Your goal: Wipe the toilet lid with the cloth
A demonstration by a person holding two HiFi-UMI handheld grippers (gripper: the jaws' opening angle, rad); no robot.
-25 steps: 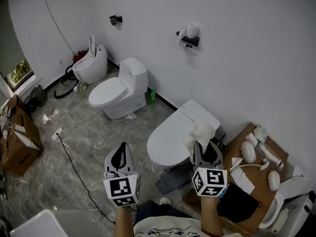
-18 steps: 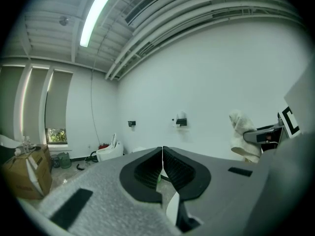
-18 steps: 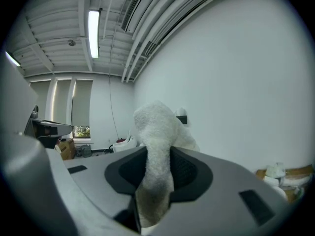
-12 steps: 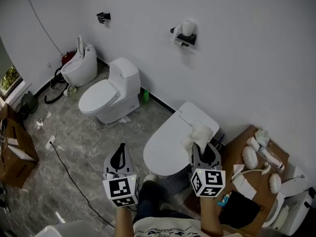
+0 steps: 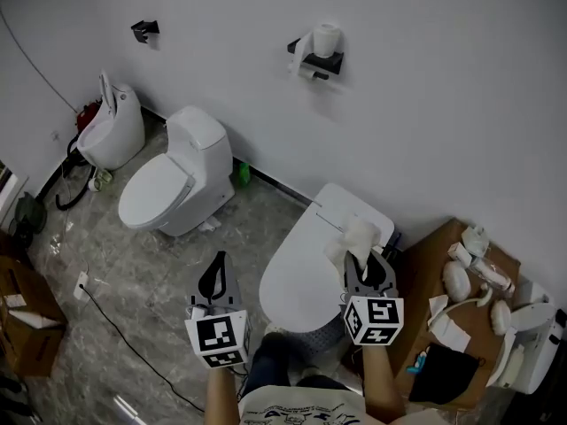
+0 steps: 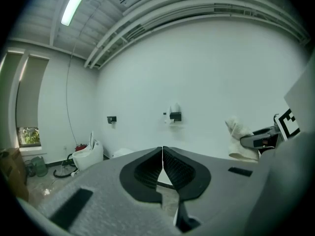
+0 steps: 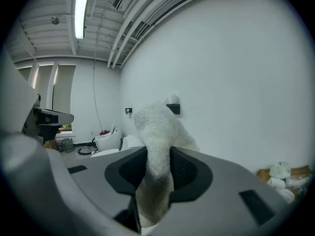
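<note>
A white toilet with its lid [image 5: 306,268] down stands just ahead of me against the wall. My right gripper [image 5: 361,257] hovers over the lid's right rear part, shut on a white cloth [image 5: 357,235] that sticks up past the jaws; the cloth [image 7: 158,146] fills the middle of the right gripper view. My left gripper [image 5: 216,283] hangs left of the toilet over the floor, jaws pressed together with nothing between them [image 6: 162,165].
A second white toilet [image 5: 173,184] and a third fixture [image 5: 111,131] stand further left along the wall. A paper holder [image 5: 317,51] is mounted on the wall. A brown board [image 5: 461,308] with white parts lies at right. A cable [image 5: 115,326] crosses the marble floor.
The view has shifted: the near toilet sits more centrally below me, the other toilets have slid left. Both grippers keep their places in the view, the cloth still held.
</note>
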